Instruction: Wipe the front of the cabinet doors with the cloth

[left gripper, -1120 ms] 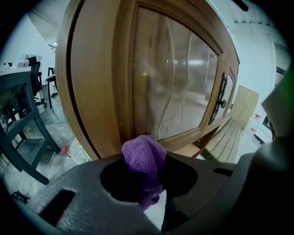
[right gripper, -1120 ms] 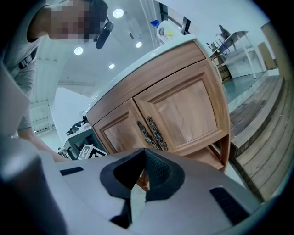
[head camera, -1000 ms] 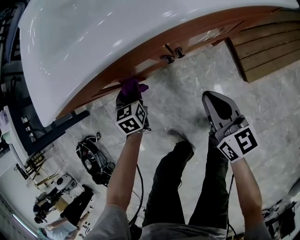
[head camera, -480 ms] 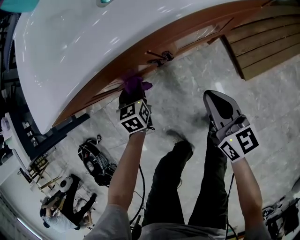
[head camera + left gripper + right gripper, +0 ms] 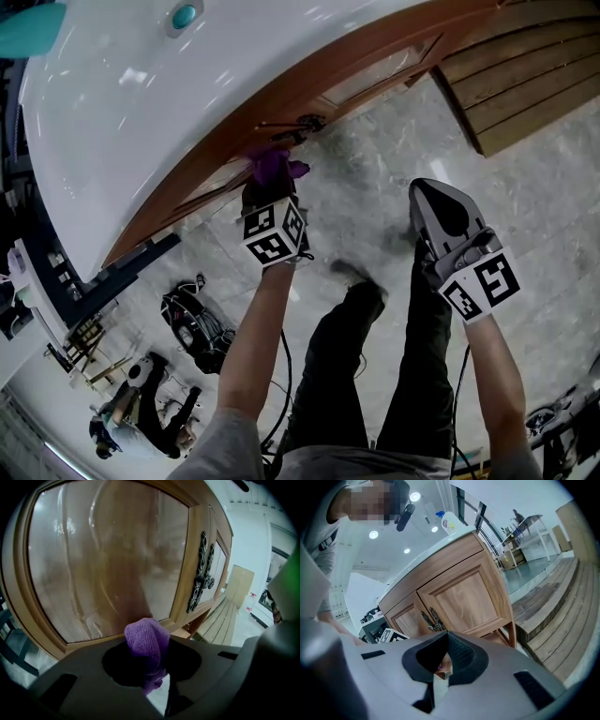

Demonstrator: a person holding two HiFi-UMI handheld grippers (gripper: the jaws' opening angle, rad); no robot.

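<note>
A purple cloth (image 5: 273,167) (image 5: 147,641) sticks out of my left gripper (image 5: 270,182) (image 5: 151,654), which is shut on it. The cloth's tip is at the lower rail of the left cabinet door (image 5: 103,564), close to the dark ornate handles (image 5: 302,123) (image 5: 199,573). I cannot tell whether the cloth touches the wood. The brown cabinet front (image 5: 309,80) runs under a white countertop (image 5: 141,103). My right gripper (image 5: 441,204) (image 5: 446,641) hangs shut and empty over the floor, away from the doors (image 5: 464,597).
Wooden steps (image 5: 525,84) (image 5: 553,606) lie to the cabinet's right. My legs (image 5: 375,356) stand on the marble floor. A dark bag with cables (image 5: 192,323) lies at the left, with a seated person (image 5: 141,412) beyond. A bottle (image 5: 449,524) stands on the countertop.
My left gripper has carried the cloth rightward along the door, closer to the handles. The right gripper has stayed where it was.
</note>
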